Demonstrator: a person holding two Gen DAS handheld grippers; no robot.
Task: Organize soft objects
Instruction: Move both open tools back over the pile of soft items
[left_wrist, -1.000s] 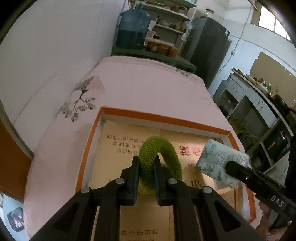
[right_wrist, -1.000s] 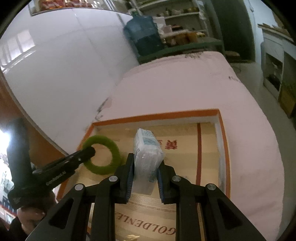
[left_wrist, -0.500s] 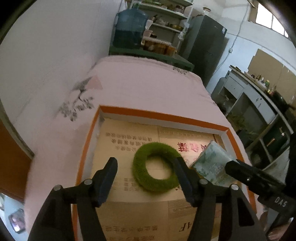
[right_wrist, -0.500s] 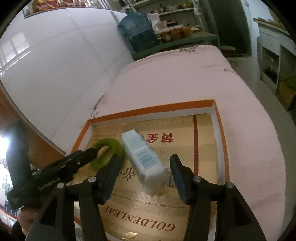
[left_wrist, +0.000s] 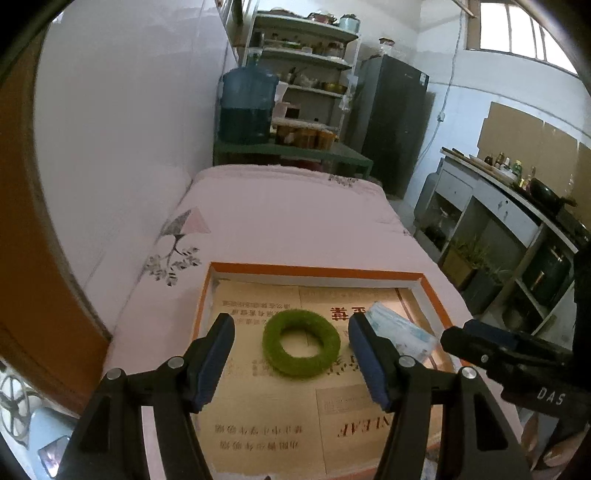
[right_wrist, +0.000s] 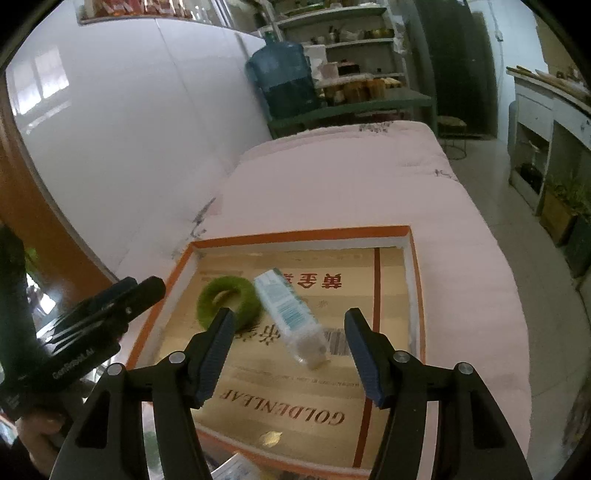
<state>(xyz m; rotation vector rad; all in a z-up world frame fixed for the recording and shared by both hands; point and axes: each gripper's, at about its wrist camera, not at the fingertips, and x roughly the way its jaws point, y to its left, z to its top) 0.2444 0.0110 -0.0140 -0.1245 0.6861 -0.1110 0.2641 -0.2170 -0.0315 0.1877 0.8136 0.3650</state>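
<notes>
A fuzzy green ring (left_wrist: 301, 343) lies flat in the orange-rimmed cardboard box (left_wrist: 317, 270). A pale blue tissue pack (left_wrist: 400, 334) lies to its right. My left gripper (left_wrist: 291, 360) is open and empty, raised above the ring. In the right wrist view the ring (right_wrist: 229, 301) and the tissue pack (right_wrist: 291, 319) lie side by side in the box (right_wrist: 299, 234). My right gripper (right_wrist: 290, 358) is open and empty above the pack. Each gripper's body shows in the other's view.
The box sits on a pink quilted bed (left_wrist: 291, 218) against a white wall (left_wrist: 122, 140). A blue water jug (left_wrist: 247, 105) and shelves (left_wrist: 310, 51) stand beyond the bed. A grey counter (left_wrist: 506, 206) stands to the right. An orange board (left_wrist: 33, 280) borders the left.
Both grippers opened and let go: the green ring and the tissue pack dropped into the box. Both grippers have since pulled back and up.
</notes>
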